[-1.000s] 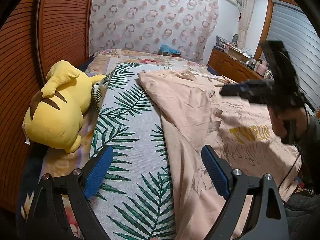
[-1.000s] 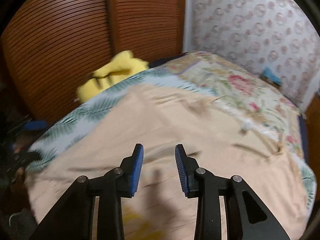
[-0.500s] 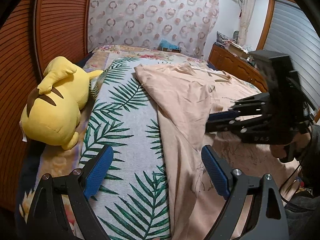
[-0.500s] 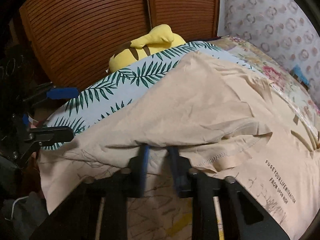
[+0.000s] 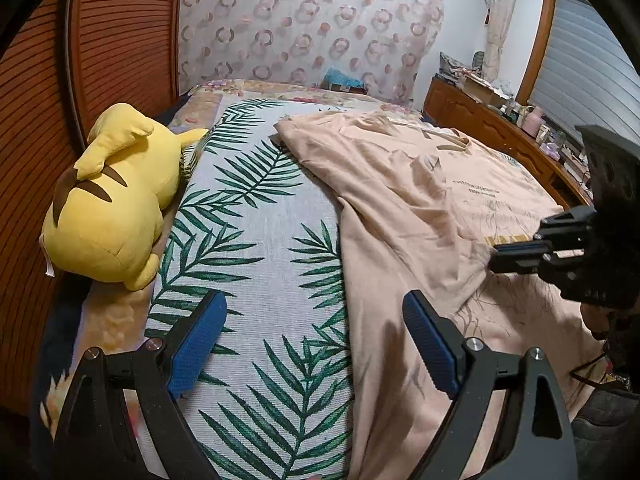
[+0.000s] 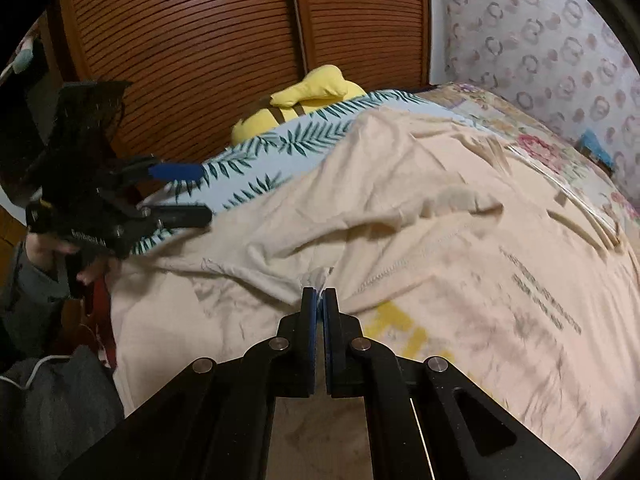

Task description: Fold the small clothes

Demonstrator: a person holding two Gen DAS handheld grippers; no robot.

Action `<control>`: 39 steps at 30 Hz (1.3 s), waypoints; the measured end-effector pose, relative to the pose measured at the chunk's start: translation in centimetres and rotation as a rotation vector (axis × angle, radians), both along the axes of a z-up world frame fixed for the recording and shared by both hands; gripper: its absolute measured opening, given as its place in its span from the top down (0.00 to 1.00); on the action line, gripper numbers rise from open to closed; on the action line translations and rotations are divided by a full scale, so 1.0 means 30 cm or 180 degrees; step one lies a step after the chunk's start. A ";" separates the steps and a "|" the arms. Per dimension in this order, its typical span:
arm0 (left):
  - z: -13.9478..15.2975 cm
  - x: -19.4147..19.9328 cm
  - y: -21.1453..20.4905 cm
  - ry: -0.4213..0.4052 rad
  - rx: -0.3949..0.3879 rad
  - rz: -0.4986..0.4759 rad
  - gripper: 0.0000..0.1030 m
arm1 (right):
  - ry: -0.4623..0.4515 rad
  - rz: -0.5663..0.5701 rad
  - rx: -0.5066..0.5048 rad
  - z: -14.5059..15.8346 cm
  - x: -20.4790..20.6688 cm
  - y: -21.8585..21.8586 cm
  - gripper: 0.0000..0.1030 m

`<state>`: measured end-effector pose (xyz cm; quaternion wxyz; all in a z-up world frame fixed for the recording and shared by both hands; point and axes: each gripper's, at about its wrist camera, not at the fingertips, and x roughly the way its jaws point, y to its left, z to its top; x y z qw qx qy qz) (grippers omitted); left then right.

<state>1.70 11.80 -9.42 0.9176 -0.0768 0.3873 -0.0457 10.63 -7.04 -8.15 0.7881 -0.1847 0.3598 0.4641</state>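
A peach T-shirt [image 5: 408,200] with printed text and a yellow graphic lies spread on the bed, its left side folded over itself. My right gripper [image 6: 319,300] is shut on a fold of the shirt [image 6: 400,216] near the sleeve seam and pulls it up a little; it also shows at the right of the left wrist view [image 5: 496,260]. My left gripper [image 5: 312,332] is open and empty, above the leaf-print cover by the shirt's left edge; it shows in the right wrist view [image 6: 180,192] too.
A leaf-print cover [image 5: 256,240] lies on the bed. A yellow plush toy [image 5: 112,208] rests at the left by the wooden slatted wardrobe [image 6: 200,52]. A wooden dresser [image 5: 500,128] with clutter stands beyond the bed's right side. Dark clothing [image 6: 52,400] lies near the front edge.
My right gripper came down onto the shirt, closed on a fold and now pulls it. My left gripper stayed open, shifting only slightly.
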 end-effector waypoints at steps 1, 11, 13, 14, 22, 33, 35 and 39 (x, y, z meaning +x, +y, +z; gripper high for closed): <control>0.000 0.000 0.001 0.0000 -0.0004 0.0000 0.13 | 0.0010 -0.0018 0.0003 -0.001 -0.006 -0.002 0.97; 0.007 0.002 -0.019 0.0000 0.0010 -0.0041 0.13 | 0.0058 -0.0102 0.0083 0.031 0.017 0.050 0.84; 0.007 0.001 -0.017 -0.0003 0.0005 -0.0034 0.13 | 0.0148 -0.0129 0.0020 0.011 0.033 0.071 0.84; 0.007 0.000 -0.015 -0.0005 0.0000 -0.0027 0.13 | 0.0195 -0.0120 -0.0007 -0.001 0.038 0.079 0.84; 0.004 -0.004 -0.005 -0.0007 -0.0004 0.0005 0.13 | 0.0201 -0.0009 0.0138 0.021 0.005 0.042 0.97; 0.027 0.006 -0.022 -0.0056 0.0020 -0.0071 0.13 | 0.0031 -0.0210 0.0139 0.040 -0.071 -0.051 0.97; 0.035 0.021 -0.031 -0.0075 0.0054 -0.0095 0.13 | 0.0036 -0.0257 0.0154 0.044 -0.063 -0.059 0.90; 0.057 0.067 -0.037 -0.0140 0.0070 -0.0151 0.13 | -0.0019 -0.0405 0.0163 0.066 -0.031 -0.101 0.66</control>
